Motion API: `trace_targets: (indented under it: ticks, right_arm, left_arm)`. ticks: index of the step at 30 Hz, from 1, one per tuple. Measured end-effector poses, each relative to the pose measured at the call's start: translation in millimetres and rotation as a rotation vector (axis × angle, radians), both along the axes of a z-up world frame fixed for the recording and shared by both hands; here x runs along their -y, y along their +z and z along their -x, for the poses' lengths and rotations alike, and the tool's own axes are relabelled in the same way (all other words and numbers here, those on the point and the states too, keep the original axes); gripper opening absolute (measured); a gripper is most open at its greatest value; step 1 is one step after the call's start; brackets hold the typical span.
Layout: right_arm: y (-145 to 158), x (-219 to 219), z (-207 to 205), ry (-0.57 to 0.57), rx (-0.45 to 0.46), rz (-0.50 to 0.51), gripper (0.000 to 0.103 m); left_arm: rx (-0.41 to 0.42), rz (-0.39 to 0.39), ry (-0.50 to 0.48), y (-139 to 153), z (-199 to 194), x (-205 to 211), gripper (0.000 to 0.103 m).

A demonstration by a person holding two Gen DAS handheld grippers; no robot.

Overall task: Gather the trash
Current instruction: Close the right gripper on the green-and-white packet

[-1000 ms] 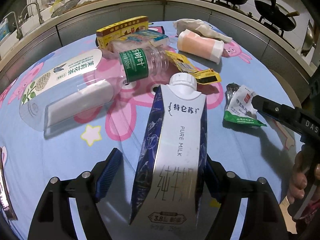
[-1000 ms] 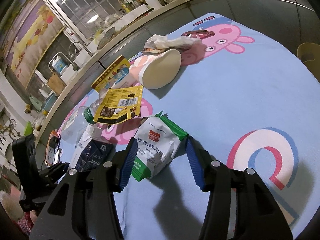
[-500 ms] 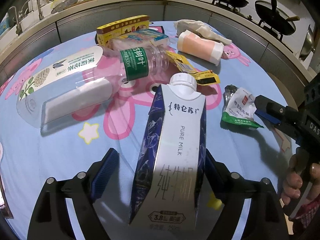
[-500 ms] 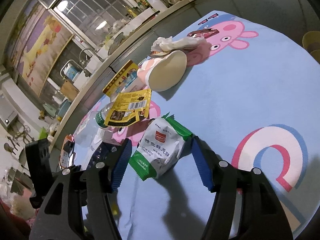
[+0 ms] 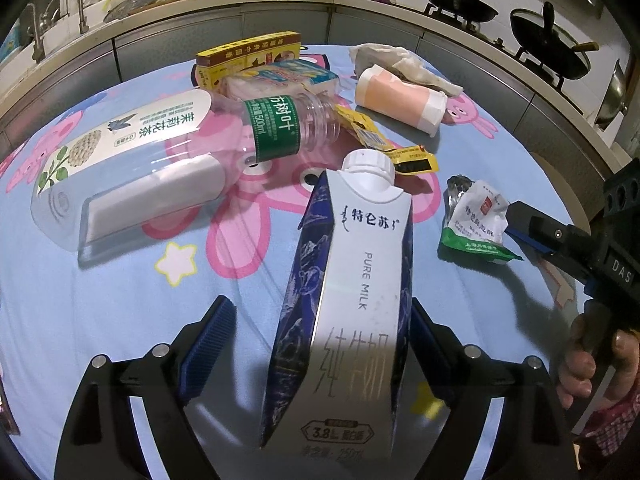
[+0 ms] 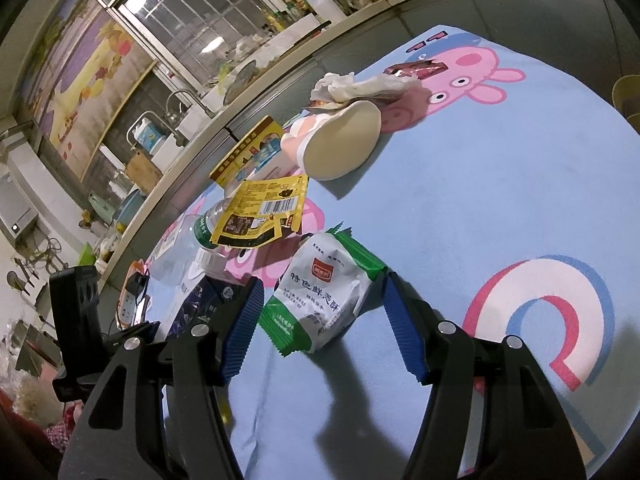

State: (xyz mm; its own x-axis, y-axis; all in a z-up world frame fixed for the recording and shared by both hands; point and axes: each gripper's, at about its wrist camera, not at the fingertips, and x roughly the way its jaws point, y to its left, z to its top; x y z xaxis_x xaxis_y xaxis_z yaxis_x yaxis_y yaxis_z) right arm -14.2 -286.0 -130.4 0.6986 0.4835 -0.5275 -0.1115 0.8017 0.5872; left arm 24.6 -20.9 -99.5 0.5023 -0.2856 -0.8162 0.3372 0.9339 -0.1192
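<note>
Beside milk carton (image 5: 352, 304): snack packet (image 6: 324, 296) lies between my right fingers (image 6: 323, 326), spread wide, long axis pointing ahead; left fingers (image 5: 316, 344) wide around carton.

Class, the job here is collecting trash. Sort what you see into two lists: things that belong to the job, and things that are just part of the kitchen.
Job:
milk carton
green snack wrapper
yellow wrapper
paper cup
tea bottle
crumpled tissue

Not the job:
tablecloth
woks
tap
</note>
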Motion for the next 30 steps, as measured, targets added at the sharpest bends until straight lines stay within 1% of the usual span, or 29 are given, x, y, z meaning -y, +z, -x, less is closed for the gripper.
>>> trace_targets:
  ticks: [20, 25, 26, 27, 28, 29, 30]
  right_arm:
    - [-0.3, 0.3, 0.4, -0.002, 0.001, 0.002, 0.061]
    - [3.5, -2.0, 0.0, -0.013, -0.003, 0.031, 0.060]
    - [4.3, -2.8, 0.2, -0.016, -0.004, 0.036, 0.059]
    - [4.4, -3.6, -1.2, -0.013, -0.009, 0.042, 0.050]
    - [3.1, -5.6, -1.8, -0.005, -0.019, 0.039, 0.044]
    - [2.1, -7.1, -2.1, -0.004, -0.023, 0.037, 0.041]
    - [1.9, -8.5, -3.5, 0.001, -0.027, 0.038, 0.033]
  left_arm:
    - [0.006, 0.001, 0.000, 0.0, 2.6, -1.3, 0.087]
    - [0.010, 0.005, 0.000, 0.8, 3.7, -1.3, 0.087]
    - [0.010, 0.007, 0.001, 1.0, 4.1, -1.7, 0.086]
    - [0.010, 0.008, 0.001, 1.1, 4.8, -2.1, 0.086]
    - [0.010, 0.010, 0.000, 1.2, 5.5, -2.7, 0.085]
    - [0.011, 0.011, 0.000, 1.2, 5.9, -3.2, 0.084]
    - [0.015, 0.008, 0.003, 1.6, 6.7, -3.6, 0.082]
